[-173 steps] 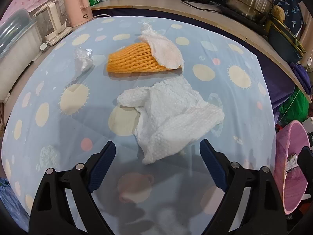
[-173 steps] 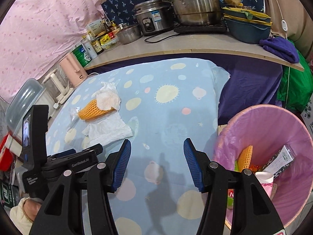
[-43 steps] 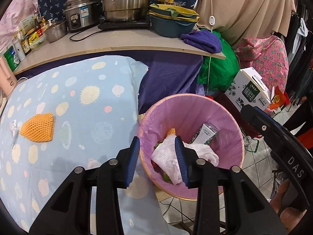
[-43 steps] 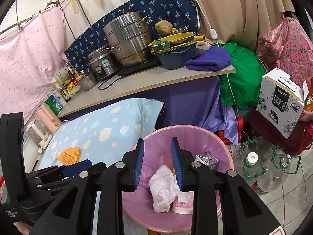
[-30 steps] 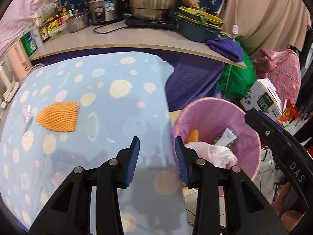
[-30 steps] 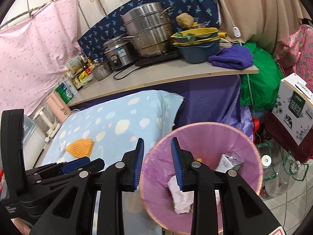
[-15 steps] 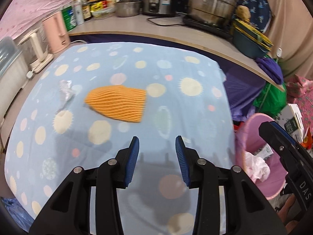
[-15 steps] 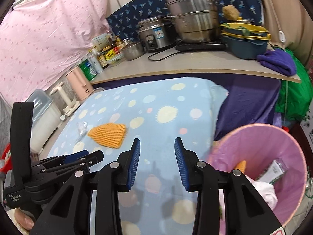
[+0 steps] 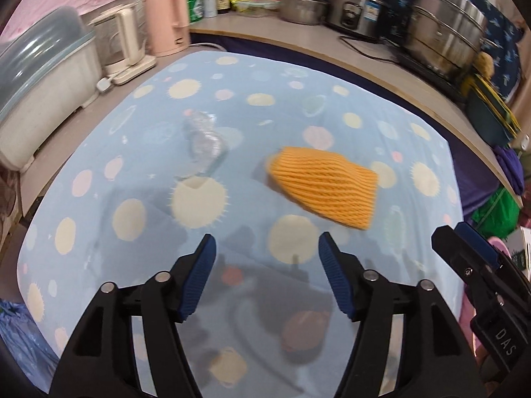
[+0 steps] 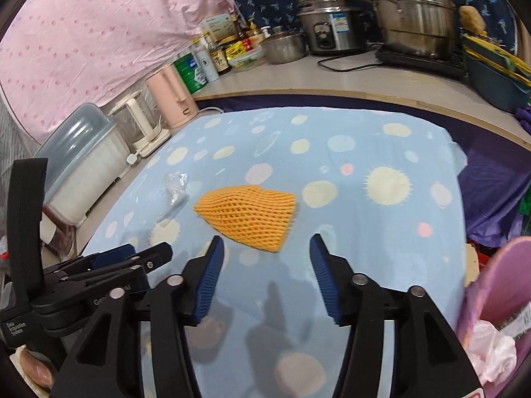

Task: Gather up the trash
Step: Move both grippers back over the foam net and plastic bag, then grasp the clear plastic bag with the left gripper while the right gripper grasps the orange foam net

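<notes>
An orange foam fruit net (image 9: 327, 185) lies on the blue dotted tablecloth (image 9: 166, 238); it also shows in the right wrist view (image 10: 250, 216). A crumpled clear plastic wrapper (image 9: 203, 141) lies to its left, also seen in the right wrist view (image 10: 176, 184). My left gripper (image 9: 267, 265) is open and empty, short of both items. My right gripper (image 10: 265, 265) is open and empty, just in front of the net. The pink trash bin (image 10: 494, 301) with tissue inside stands at the right, beside the table.
A pink kettle (image 9: 166, 21), a white kettle (image 9: 124, 38) and a lidded plastic box (image 9: 36, 76) stand along the left. Bottles, a rice cooker (image 9: 360, 11) and a steel steamer pot (image 9: 444, 34) sit on the back counter. The right gripper's body (image 9: 481, 285) shows at right.
Both grippers have swung left from the bin toward the table and opened wider. The tissue that the left gripper carried now lies in the bin.
</notes>
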